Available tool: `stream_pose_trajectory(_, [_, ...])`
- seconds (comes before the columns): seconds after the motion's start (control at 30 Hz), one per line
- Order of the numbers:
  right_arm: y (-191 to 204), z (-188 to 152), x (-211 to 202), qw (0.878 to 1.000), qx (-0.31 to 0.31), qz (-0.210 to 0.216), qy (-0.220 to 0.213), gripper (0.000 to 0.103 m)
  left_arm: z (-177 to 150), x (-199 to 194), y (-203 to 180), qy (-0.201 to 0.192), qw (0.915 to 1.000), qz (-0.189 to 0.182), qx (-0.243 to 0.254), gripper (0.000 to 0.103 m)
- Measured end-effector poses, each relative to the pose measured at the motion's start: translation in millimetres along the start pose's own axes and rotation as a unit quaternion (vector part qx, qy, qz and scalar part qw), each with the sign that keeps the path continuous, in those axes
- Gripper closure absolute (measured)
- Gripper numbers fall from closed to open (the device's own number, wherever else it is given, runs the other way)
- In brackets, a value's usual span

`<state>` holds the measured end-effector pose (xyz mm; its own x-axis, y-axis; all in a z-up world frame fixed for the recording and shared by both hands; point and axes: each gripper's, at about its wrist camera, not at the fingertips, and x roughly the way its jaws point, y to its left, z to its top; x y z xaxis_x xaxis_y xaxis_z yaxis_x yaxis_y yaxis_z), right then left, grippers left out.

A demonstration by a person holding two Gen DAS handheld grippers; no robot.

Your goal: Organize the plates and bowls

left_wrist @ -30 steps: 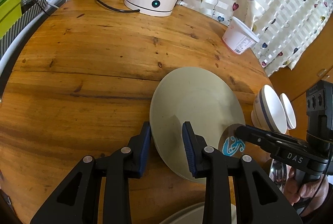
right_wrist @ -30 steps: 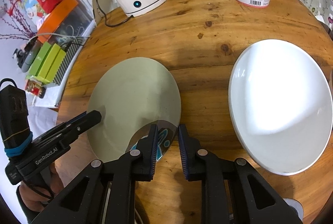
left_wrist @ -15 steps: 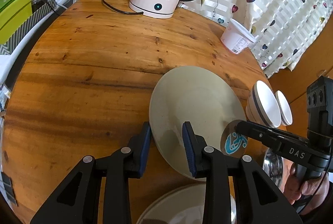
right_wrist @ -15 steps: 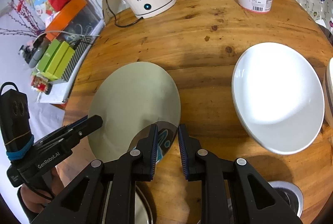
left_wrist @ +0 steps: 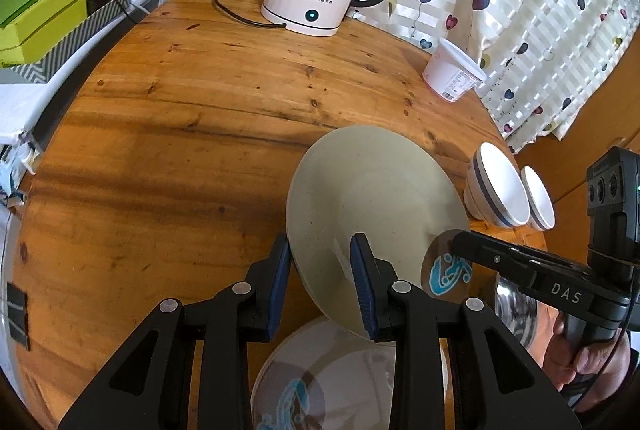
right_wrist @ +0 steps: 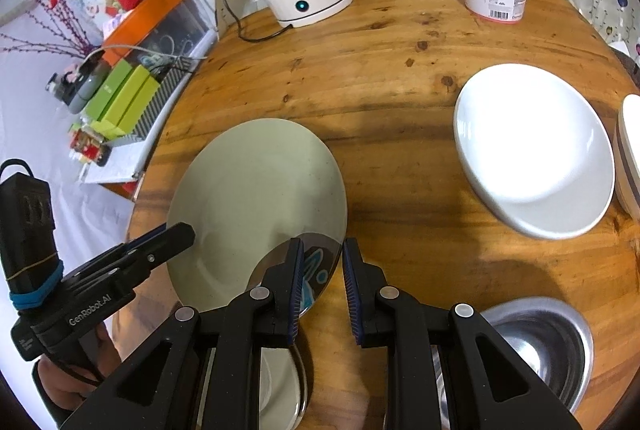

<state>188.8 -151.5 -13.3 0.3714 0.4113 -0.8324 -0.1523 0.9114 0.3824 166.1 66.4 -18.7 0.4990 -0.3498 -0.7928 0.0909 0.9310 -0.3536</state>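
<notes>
Both grippers carry one load above the wooden table [right_wrist: 400,78]. The left gripper [left_wrist: 320,278] is clamped partway closed on the near rim of the beige plate [left_wrist: 372,198]; the right gripper [right_wrist: 322,272], nearly closed, pinches a steel plate with a blue pattern [right_wrist: 316,266] lying on the beige plate's right edge. Judged risk: if the hands drift apart or tilt, the steel plate could slide off or the beige rim slip, dropping onto the patterned plate [left_wrist: 320,382] directly below, or the steel bowl [right_wrist: 532,342] to the beige plate's right.
</notes>
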Motion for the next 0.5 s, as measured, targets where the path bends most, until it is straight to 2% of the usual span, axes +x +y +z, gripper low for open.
stream_pose_trajectory(0.5, [14.2,-28.3,-6.8,1.0,-0.015,0.007,0.008,0.084,-36.1,-22.7,4.6,-0.006,0.9998,0.008,-0.019,0.071])
